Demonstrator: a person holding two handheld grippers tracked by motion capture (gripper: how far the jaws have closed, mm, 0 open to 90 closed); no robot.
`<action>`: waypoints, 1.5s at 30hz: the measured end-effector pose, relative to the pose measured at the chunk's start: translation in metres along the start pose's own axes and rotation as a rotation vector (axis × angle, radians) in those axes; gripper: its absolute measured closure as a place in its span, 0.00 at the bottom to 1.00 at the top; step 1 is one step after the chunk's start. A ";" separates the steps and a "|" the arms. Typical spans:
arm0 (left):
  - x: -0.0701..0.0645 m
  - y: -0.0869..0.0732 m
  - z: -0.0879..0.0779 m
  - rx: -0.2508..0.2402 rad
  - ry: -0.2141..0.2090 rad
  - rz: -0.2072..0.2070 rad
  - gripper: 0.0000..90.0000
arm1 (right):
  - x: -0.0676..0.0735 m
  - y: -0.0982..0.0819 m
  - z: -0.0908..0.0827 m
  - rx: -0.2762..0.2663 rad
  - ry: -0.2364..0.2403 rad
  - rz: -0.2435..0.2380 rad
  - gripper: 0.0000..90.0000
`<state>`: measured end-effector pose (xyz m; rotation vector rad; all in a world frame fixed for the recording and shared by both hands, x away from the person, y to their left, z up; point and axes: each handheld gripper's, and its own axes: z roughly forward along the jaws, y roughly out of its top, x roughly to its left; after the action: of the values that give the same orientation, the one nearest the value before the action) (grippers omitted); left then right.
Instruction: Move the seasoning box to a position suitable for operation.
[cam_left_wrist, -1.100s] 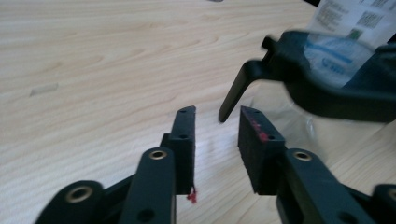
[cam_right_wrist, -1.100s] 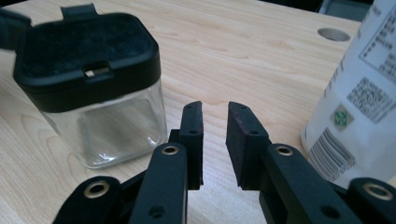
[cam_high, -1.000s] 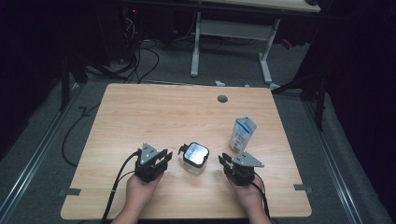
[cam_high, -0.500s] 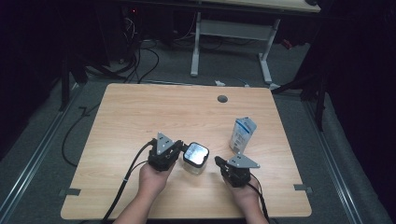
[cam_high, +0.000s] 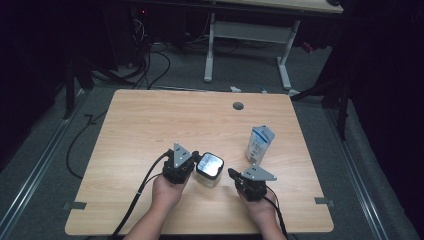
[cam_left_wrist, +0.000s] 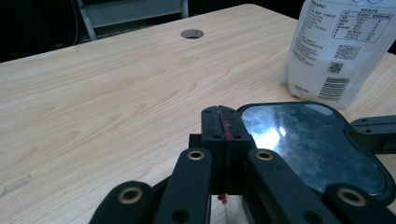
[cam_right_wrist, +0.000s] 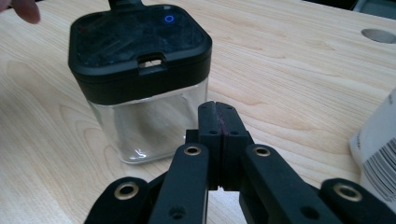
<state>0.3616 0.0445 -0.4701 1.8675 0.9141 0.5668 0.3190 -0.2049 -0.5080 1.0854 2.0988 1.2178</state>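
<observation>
A clear square jar with a black lid (cam_high: 209, 168) stands near the table's front, between my two grippers. My left gripper (cam_high: 193, 156) is shut, its tips right beside the jar's left side. In the left gripper view the closed jaws (cam_left_wrist: 223, 113) sit just left of the glossy lid (cam_left_wrist: 313, 144). My right gripper (cam_high: 233, 173) is shut too, a little off the jar's right side. In the right gripper view its closed tips (cam_right_wrist: 217, 107) point at the jar (cam_right_wrist: 140, 74), apart from it. Neither gripper holds anything.
A white printed pouch (cam_high: 260, 142) stands upright behind the right gripper, also the pouch (cam_left_wrist: 340, 46) behind the jar. A round cable hole (cam_high: 238, 106) lies at the table's far edge. Cables trail from both grippers off the front edge.
My left gripper has moved right and forward until it sits against the jar's left side. The right gripper has shifted slightly toward the front and left.
</observation>
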 end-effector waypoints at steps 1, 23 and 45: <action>0.000 0.000 0.000 0.000 0.000 -0.002 1.00 | 0.000 0.000 0.000 -0.002 0.002 0.001 1.00; 0.000 -0.002 0.000 -0.016 -0.001 -0.010 1.00 | 0.013 0.001 0.010 0.012 0.030 -0.024 1.00; 0.004 -0.005 0.000 -0.030 -0.011 -0.045 1.00 | 0.014 0.000 0.011 0.014 0.033 -0.021 1.00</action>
<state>0.3626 0.0489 -0.4749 1.8169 0.9328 0.5394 0.3186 -0.1878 -0.5138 1.0529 2.1412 1.2208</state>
